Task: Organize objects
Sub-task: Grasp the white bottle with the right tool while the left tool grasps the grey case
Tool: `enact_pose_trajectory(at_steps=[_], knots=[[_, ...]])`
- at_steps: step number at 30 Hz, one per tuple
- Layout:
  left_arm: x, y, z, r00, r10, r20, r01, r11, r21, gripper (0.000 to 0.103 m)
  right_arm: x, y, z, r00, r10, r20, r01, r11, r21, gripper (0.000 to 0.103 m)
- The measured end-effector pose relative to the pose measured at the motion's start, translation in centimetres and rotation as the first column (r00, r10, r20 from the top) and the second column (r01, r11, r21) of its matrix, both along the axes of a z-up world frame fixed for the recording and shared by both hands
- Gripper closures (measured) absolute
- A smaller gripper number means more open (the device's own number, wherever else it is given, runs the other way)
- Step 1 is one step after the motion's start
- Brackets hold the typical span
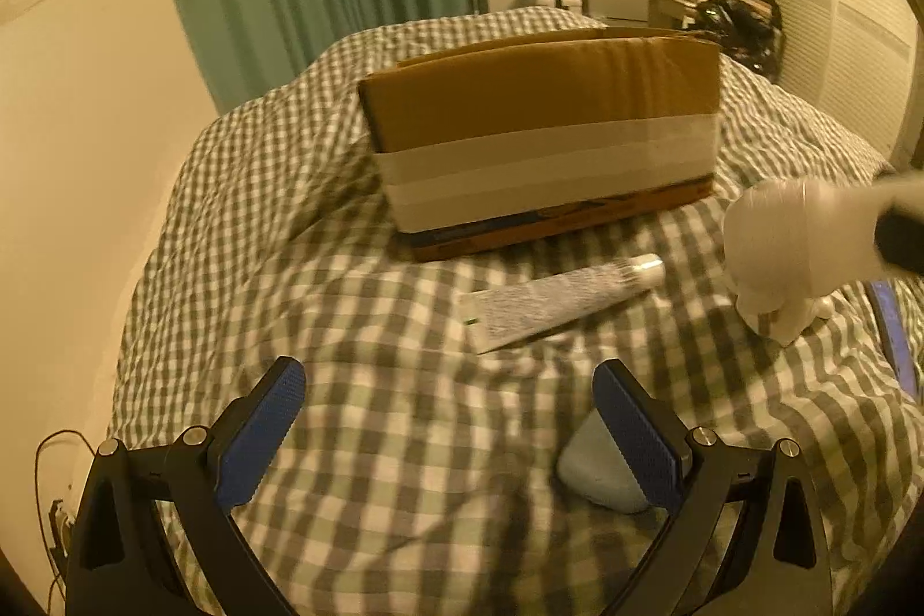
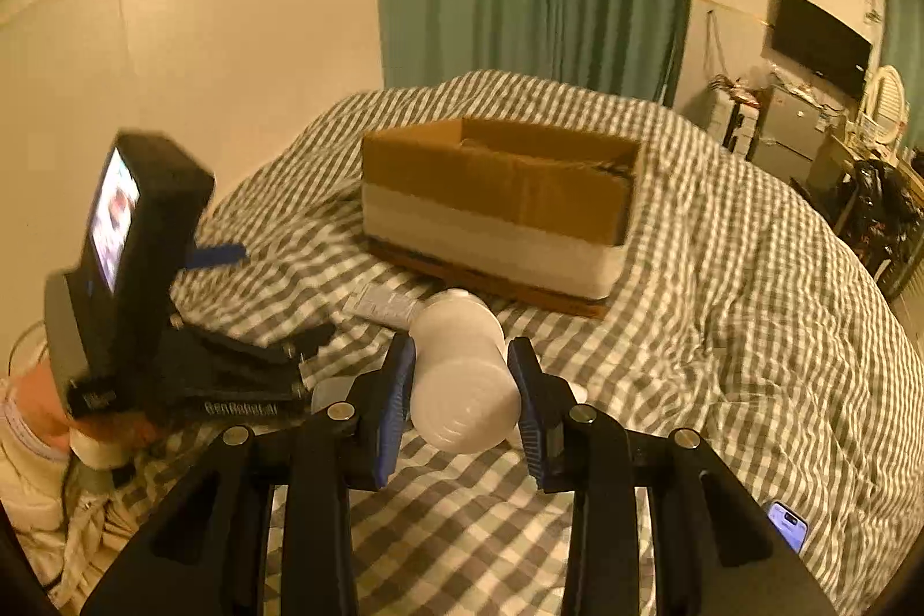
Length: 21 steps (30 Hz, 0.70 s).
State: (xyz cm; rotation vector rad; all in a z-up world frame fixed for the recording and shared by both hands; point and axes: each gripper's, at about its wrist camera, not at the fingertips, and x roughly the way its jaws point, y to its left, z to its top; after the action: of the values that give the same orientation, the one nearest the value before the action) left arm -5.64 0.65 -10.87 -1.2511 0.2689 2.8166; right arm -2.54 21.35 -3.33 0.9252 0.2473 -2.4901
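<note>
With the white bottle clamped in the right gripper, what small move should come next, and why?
Probably carry the white bottle forward over the open cardboard box before letting go. The right gripper is shut on it, the box top is open just ahead on the checked bedspread, and a tube lies between them, so it should pass above that.

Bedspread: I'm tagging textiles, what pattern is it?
Grey-and-white check on the bedspread, clearest in the right wrist view.
</note>
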Motion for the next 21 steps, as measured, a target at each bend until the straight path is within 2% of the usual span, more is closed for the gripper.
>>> enact_pose_trajectory(at_steps=[4, 10, 12, 13, 14, 18, 20, 21], knots=[[0.1, 1.6, 0.0, 0.999, -0.051, 0.002, 0.051, 0.999, 0.014, 0.001, 0.5, 0.5, 1.5, 0.999, -0.016, -0.045, 0.015, 1.000, -0.021, 0.071], [-0.2, 3.8, -1.9, 0.990, -0.127, 0.054, 0.126, 0.992, 0.017, 0.003, 0.7, 1.2, 2.1, 0.997, -0.030, -0.069, 0.028, 0.999, -0.032, 0.071], [-0.4, 4.1, -2.4, 0.986, -0.150, 0.079, 0.147, 0.988, 0.041, 0.012, 0.8, 1.6, 2.2, 0.997, -0.030, -0.065, 0.027, 0.999, -0.041, 0.071], [-0.6, 4.1, -2.8, 0.982, -0.162, 0.096, 0.157, 0.986, 0.059, 0.024, 0.7, 1.8, 2.3, 0.998, -0.033, -0.062, 0.030, 0.998, -0.047, 0.071], [-0.6, 4.1, -3.0, 0.980, -0.169, 0.108, 0.162, 0.984, 0.071, 0.031, 0.7, 1.9, 2.3, 0.998, -0.032, -0.058, 0.029, 0.998, -0.050, 0.071], [-1.0, 4.3, -3.8, 0.966, -0.211, 0.152, 0.194, 0.974, 0.117, 0.037, 0.6, 2.0, 2.0, 0.999, -0.025, -0.041, 0.022, 0.998, -0.063, 0.071], [-1.0, 4.4, -3.9, 0.961, -0.227, 0.157, 0.207, 0.969, 0.134, 0.053, 0.6, 1.7, 1.7, 0.999, -0.019, -0.031, 0.017, 0.998, -0.061, 0.071], [-1.0, 4.4, -4.0, 0.960, -0.231, 0.160, 0.210, 0.968, 0.138, 0.053, 0.6, 1.8, 1.5, 0.999, -0.018, -0.028, 0.016, 0.998, -0.059, 0.071]])
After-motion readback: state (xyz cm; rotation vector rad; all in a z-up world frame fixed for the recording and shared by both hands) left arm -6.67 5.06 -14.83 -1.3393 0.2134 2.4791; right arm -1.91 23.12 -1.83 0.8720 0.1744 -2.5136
